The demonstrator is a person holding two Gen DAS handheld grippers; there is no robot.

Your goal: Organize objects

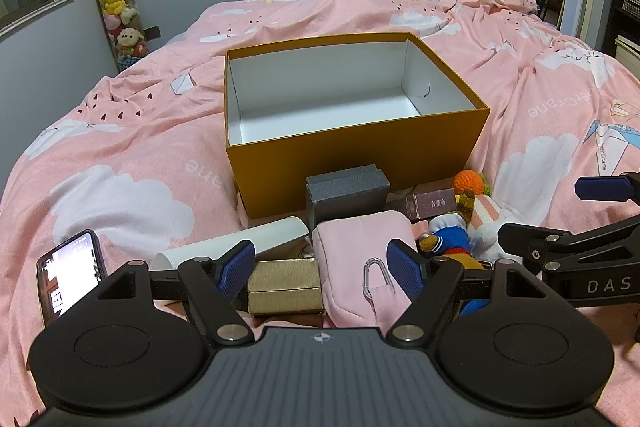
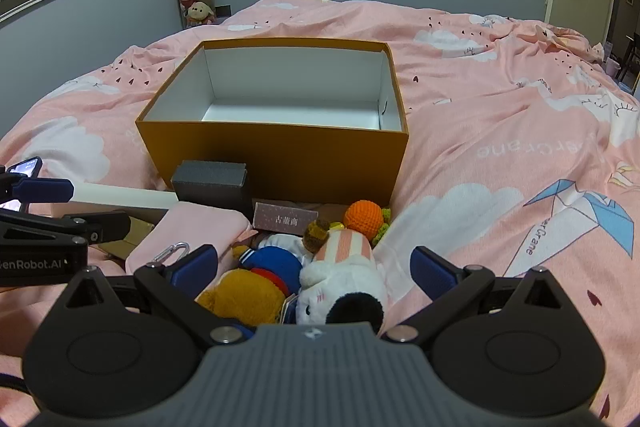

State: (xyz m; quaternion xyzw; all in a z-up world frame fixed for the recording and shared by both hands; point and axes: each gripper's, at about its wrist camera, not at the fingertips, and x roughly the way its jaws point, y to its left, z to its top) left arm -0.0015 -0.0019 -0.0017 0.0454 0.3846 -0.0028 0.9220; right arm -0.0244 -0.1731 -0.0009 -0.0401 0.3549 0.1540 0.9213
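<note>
Open box point(image 1: 352, 143) at centre of the bed point(image 1: 120, 163). Directly before its near wall: a small box point(image 1: 346, 193) toward the left, a labelled carton point(image 2: 286, 219) at middle, a crocheted ball point(image 2: 363, 215) toward the right. Nearer than these lie a pouch point(image 1: 360, 247), a tube point(image 1: 240, 243) left of it, and plush toys point(image 2: 320, 279) right of it.

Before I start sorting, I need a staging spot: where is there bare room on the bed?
Free: the bedspread right of the orange box, and left of it, beyond the phone. The box interior is bare too. Crowded: the strip in front of the box, from white tube to crochet orange.
</note>
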